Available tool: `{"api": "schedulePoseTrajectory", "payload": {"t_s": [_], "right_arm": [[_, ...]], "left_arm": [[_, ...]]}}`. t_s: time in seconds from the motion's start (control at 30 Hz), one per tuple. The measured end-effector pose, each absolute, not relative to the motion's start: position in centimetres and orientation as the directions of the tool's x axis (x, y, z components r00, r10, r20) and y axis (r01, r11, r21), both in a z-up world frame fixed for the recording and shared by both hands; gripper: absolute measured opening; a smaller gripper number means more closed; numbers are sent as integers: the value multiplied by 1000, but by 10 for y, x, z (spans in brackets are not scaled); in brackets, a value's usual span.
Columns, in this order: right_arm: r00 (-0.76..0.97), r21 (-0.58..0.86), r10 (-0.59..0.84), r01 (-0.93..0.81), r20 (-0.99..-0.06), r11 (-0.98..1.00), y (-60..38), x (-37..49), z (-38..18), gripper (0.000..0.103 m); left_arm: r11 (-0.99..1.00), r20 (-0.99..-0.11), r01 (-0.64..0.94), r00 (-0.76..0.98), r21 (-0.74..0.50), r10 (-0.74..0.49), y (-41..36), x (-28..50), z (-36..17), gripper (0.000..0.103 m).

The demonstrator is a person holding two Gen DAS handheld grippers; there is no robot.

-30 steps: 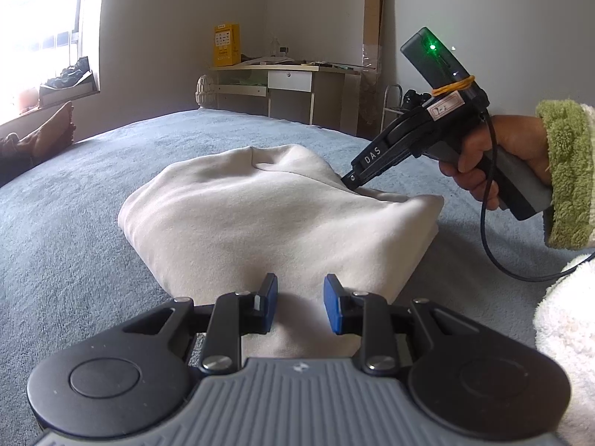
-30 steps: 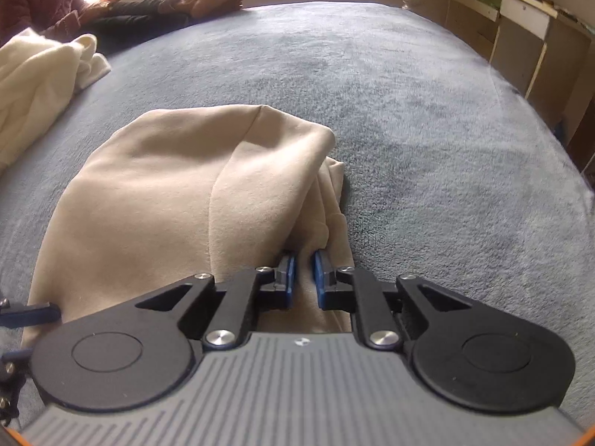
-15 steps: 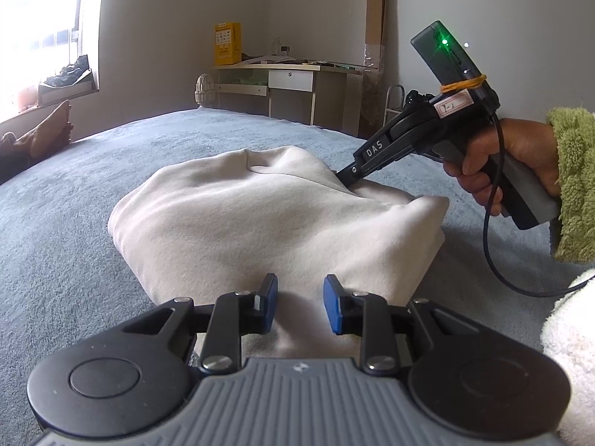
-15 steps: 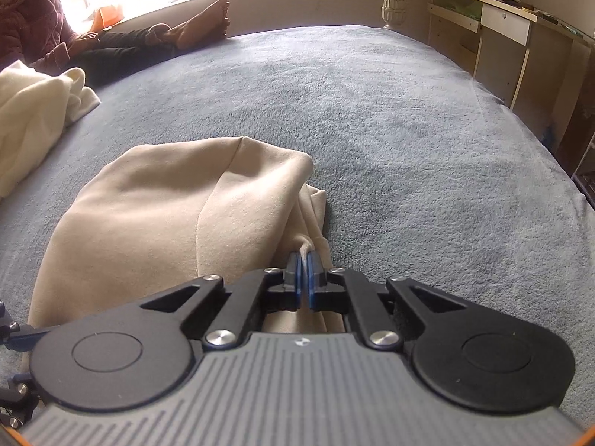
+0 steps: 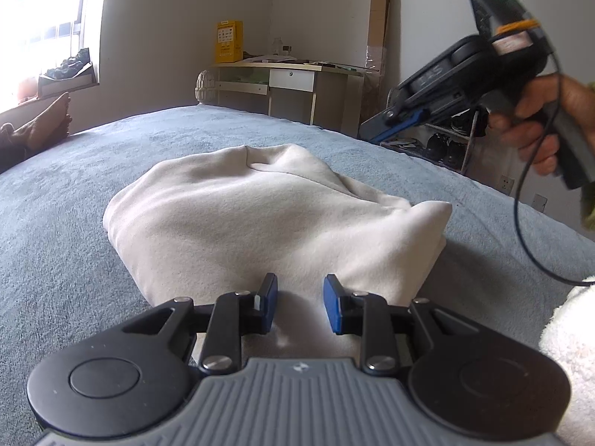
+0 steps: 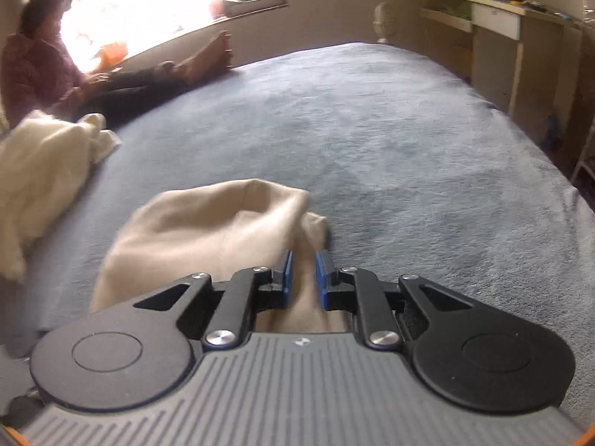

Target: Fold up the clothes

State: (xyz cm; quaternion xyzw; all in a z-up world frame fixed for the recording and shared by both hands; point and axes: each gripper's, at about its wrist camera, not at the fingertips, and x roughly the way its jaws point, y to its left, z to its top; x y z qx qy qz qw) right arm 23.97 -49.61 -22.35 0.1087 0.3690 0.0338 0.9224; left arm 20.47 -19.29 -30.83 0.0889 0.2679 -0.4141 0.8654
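A folded cream garment (image 5: 260,219) lies on the grey-blue bed cover (image 5: 74,223). My left gripper (image 5: 299,303) is open and empty, its blue pads low over the garment's near edge. In the left wrist view my right gripper (image 5: 375,130) hangs in the air above and right of the garment, clear of it. In the right wrist view the right gripper (image 6: 302,278) is open with nothing gripped, and the garment (image 6: 208,238) lies below it.
A second cream cloth pile (image 6: 41,171) lies on the bed at the left. A person (image 6: 44,70) sits by the window with feet on the bed. A desk (image 5: 293,81) and a shoe rack (image 5: 438,141) stand past the bed's far edge.
My right gripper was shut on the garment's far edge half a second ago. It has opened, let go and risen up and to the right. The left gripper stays open in place.
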Motion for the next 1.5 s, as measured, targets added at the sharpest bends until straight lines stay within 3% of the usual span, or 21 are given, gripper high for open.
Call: {"api": "schedulePoseTrajectory", "payload": {"t_s": [0.13,0.27,0.37,0.53,0.77,0.9,1.0,1.17,1.37,1.5], "right_arm": [[636,243,206,-30,-744,970,-478,235,-234,13],[547,249,211,-4,-810,968,-465,236,-288,16],[557,275,188,75,-809,959,-473,233,-266,17],[578,200,189,-46,-794,979,-453,209,-210,18],[414,90,137,-132,-900,987,-414,226,-271,10],[413,10,77,-163,-907,987,-398,224,-241,10],[433,37,120,-195,-894,980,-384,224,-228,10],[380,46,120,-198,-917,979,-377,230,-278,10],[417,-37,57,-213,-907,976,-366,239,-235,10],[363,-10,54,-172,-930,985,-376,247,-268,10]], "left_arm": [[637,-537,767,510,-69,-672,-191,205,-309,29],[632,-539,773,509,-56,-671,-191,204,-310,29],[631,-538,773,505,-66,-675,-189,205,-307,29],[619,-543,784,496,-56,-677,-181,200,-299,32],[572,-567,818,498,57,-656,-184,190,-301,32],[583,-567,812,477,-8,-672,-179,196,-302,32],[585,-565,811,474,-19,-676,-177,197,-302,32],[581,-558,813,472,-23,-682,-173,195,-305,33],[585,-550,809,464,-56,-695,-168,198,-304,33],[584,-552,807,448,-89,-703,-166,202,-300,33]]}}
